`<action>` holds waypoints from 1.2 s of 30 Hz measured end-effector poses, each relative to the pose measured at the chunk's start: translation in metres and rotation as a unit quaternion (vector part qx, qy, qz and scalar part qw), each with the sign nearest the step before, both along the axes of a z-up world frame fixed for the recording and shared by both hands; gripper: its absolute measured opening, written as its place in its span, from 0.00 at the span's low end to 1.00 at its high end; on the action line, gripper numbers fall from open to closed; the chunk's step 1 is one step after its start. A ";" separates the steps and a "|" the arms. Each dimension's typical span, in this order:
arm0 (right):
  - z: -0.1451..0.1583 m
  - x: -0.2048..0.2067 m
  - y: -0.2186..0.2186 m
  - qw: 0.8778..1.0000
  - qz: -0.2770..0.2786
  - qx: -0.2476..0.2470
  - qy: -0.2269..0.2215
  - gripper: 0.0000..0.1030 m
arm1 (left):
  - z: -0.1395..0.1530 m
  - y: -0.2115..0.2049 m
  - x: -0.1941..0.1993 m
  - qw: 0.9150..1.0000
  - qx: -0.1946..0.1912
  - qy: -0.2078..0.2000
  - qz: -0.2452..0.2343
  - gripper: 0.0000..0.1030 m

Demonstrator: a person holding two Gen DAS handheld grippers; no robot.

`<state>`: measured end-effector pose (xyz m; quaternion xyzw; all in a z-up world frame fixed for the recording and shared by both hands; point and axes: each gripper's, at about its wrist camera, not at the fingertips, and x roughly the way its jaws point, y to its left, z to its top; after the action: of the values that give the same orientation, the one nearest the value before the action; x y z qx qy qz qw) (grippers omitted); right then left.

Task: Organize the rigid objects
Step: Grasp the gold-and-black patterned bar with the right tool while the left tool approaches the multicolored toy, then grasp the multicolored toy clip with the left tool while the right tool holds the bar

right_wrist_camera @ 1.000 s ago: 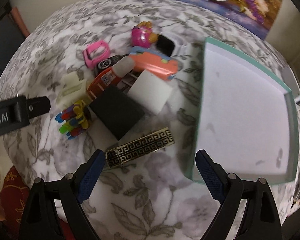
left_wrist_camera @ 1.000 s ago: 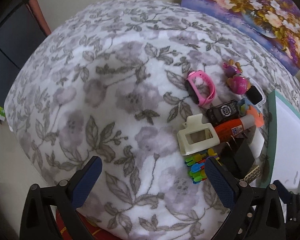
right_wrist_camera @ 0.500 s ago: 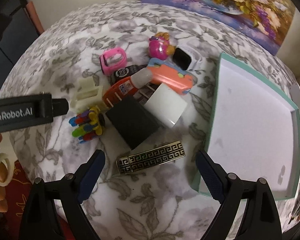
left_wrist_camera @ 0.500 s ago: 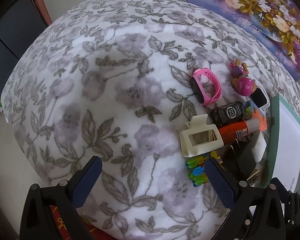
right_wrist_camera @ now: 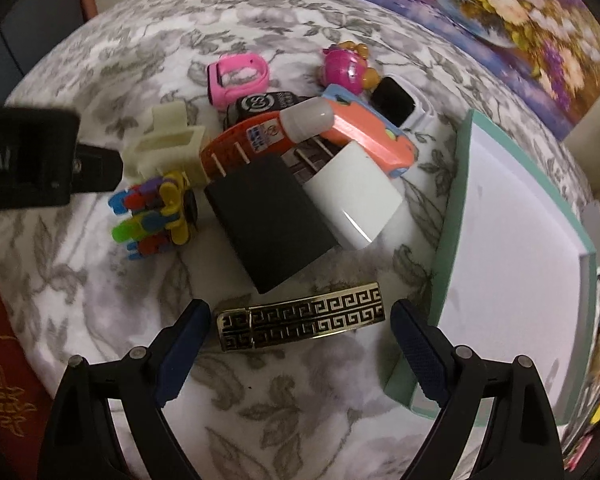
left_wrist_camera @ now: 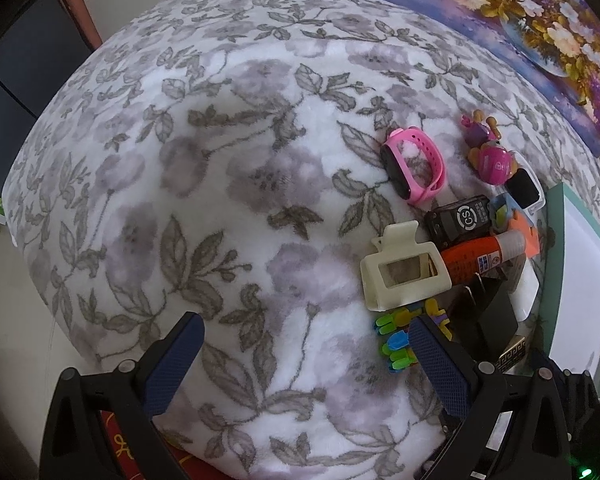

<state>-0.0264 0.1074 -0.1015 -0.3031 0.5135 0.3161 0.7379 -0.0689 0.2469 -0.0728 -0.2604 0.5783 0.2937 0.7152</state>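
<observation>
Jaws of right gripper (right_wrist_camera: 300, 322) spread wide, the patterned clip (right_wrist_camera: 302, 315) lying between them.

Floral painting (left_wrist_camera: 540, 28) against the wall behind a grey leaf-print blanket (left_wrist_camera: 204, 184); red cloth (right_wrist_camera: 8, 380) below.

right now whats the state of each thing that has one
left tool: open, holding nothing
right tool: open, either side of the gold clip
gold clip: flat on the blanket
tray: nothing in it
glue stick: capped, lying on the pile
pink watch: strap looped shut
</observation>
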 end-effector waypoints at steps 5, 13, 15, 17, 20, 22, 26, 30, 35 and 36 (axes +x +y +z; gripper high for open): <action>-0.005 0.008 -0.007 0.999 -0.022 0.025 0.038 0.88 | -0.001 0.000 0.000 1.000 -0.001 0.002 0.000 1.00; -0.006 0.018 -0.015 0.998 -0.035 0.036 0.047 0.82 | 0.000 -0.003 0.001 1.000 0.000 0.002 -0.005 1.00; -0.007 0.018 -0.014 0.998 -0.034 0.035 0.045 0.82 | 0.000 -0.003 0.000 1.000 0.001 0.001 -0.003 1.00; -0.005 0.017 -0.013 0.998 -0.037 0.035 0.047 0.82 | 0.001 -0.004 0.001 1.000 -0.001 -0.003 -0.003 1.00; -0.004 0.017 -0.014 0.997 -0.040 0.036 0.052 0.82 | 0.001 -0.005 0.002 1.000 -0.009 -0.011 -0.004 1.00; -0.003 0.017 -0.015 0.997 -0.042 0.036 0.056 0.82 | 0.002 -0.007 0.003 1.000 -0.016 -0.020 -0.006 1.00; 0.002 0.019 -0.019 0.995 -0.054 0.047 0.071 0.82 | 0.002 -0.010 0.007 0.999 -0.039 -0.035 -0.008 1.00; 0.006 0.021 -0.023 0.995 -0.053 0.048 0.071 0.82 | -0.002 -0.010 0.010 0.997 -0.064 -0.048 -0.006 1.00; 0.007 0.022 -0.022 0.995 -0.052 0.045 0.071 0.82 | -0.010 -0.017 0.016 0.995 -0.086 -0.052 -0.009 0.89; 0.007 0.022 -0.022 0.995 -0.052 0.045 0.071 0.82 | -0.011 -0.018 0.017 0.995 -0.085 -0.050 -0.011 0.88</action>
<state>-0.0048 0.0853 -0.0946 -0.2191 0.5649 0.3211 0.7278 -0.0516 0.2288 -0.0841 -0.3286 0.5679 0.2224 0.7211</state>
